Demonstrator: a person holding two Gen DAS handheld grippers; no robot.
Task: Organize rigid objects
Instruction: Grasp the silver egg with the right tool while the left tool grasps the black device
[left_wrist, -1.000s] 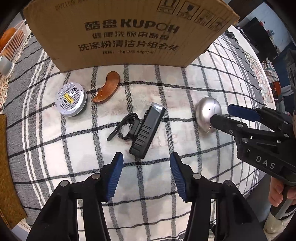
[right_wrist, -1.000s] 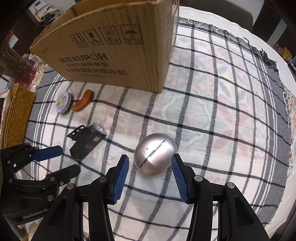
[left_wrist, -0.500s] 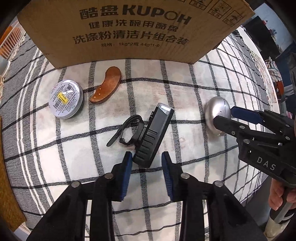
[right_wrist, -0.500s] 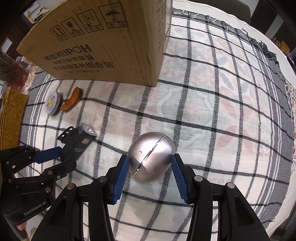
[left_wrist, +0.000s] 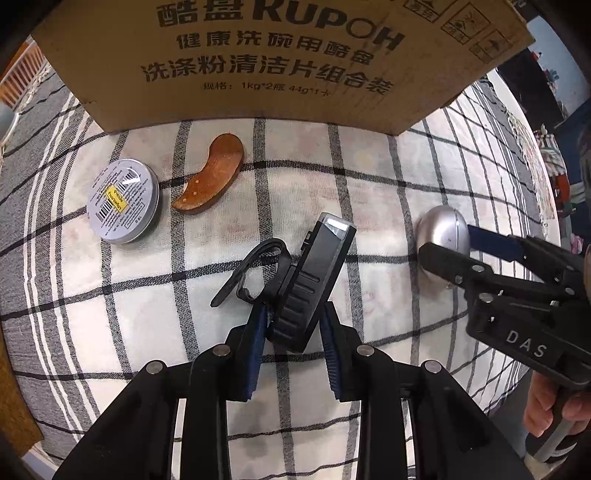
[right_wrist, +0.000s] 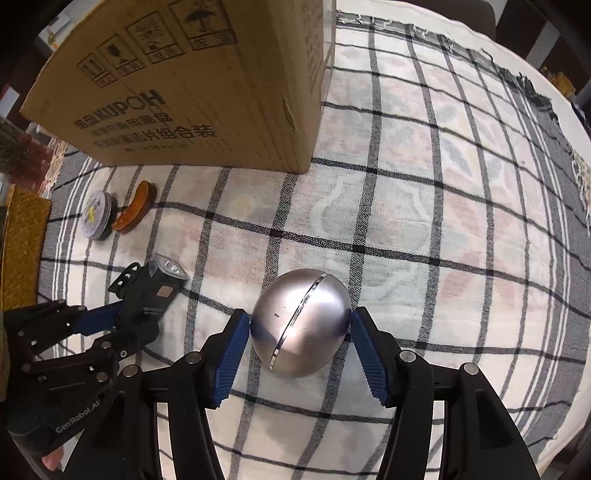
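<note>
The left gripper (left_wrist: 291, 332) has just closed its blue pads on the black bike light (left_wrist: 314, 284), mid-cloth on the checked tablecloth (right_wrist: 424, 206). The right gripper (right_wrist: 301, 343) has just widened around the silver egg-shaped object (right_wrist: 301, 326) (left pad touching, right pad just off it), nearer the cloth's right edge.

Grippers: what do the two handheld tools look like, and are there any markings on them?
Both are black plastic with linked finger arms, silver rivets at the joints and ribbed blue pads. The left gripper carries white "GenRobot.AI" lettering on its body, read in the right wrist view. The right gripper is marked "DAS" in white, read in the left wrist view. No cables or sleeves show.
</note>
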